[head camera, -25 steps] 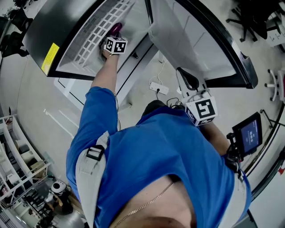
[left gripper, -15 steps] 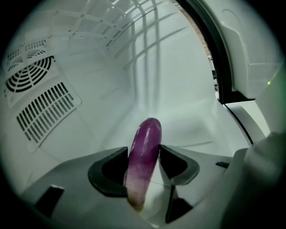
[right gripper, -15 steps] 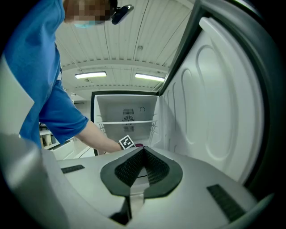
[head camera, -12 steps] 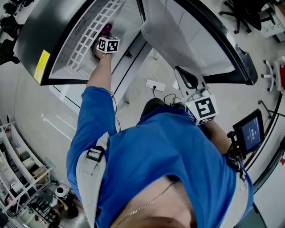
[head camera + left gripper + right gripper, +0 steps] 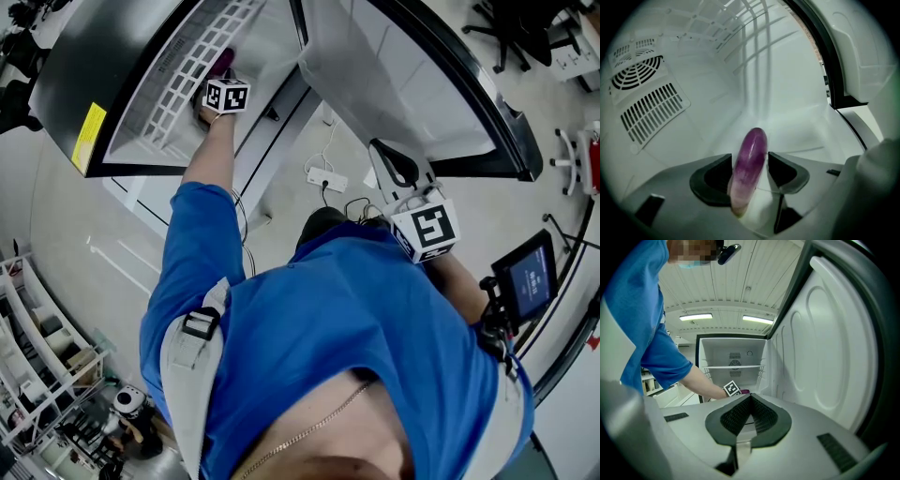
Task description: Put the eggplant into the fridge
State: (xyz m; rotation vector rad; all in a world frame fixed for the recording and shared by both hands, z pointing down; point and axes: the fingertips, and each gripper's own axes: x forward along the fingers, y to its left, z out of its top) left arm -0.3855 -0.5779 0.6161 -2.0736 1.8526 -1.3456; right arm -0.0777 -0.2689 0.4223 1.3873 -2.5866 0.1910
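Left gripper view: the left tool (image 5: 749,164) is closed on the eggplant (image 5: 753,143). One pad bears on each flank, and the purple end projects ahead of the jaws. The pale end lies behind the jaws, toward the camera. The eggplant is inside the fridge (image 5: 670,108), clear of the floor below the tool. The vent grille (image 5: 649,112) is ahead and to the left.

Head view: the left tool (image 5: 226,94) reaches into the open compartment with the wire shelf (image 5: 187,75) just beside it. The right tool (image 5: 394,164) is held back near the door (image 5: 403,84), well apart from the eggplant. Right gripper view: the jaws are together with nothing between them.

Handling (judgement):
- The eggplant is slim and probably light.
- The flesh is likely firm, but hard clamping could bruise it.
- The glossy, curved skin may slip between the pads.
- Best hold: across the body near mid-length, with both pads on the flanks. The present grip sits somewhat toward the pale end, so the long end may pivot downward.
- Lower it until it rests on the floor below the tool before the jaws open.

Change from the earlier frames:
- One second ago the whole scene sat slightly further right in the head view, so the camera has shifted.
- The left tool and eggplant keep nearly the same place relative to the fridge.
- The right tool is unchanged.
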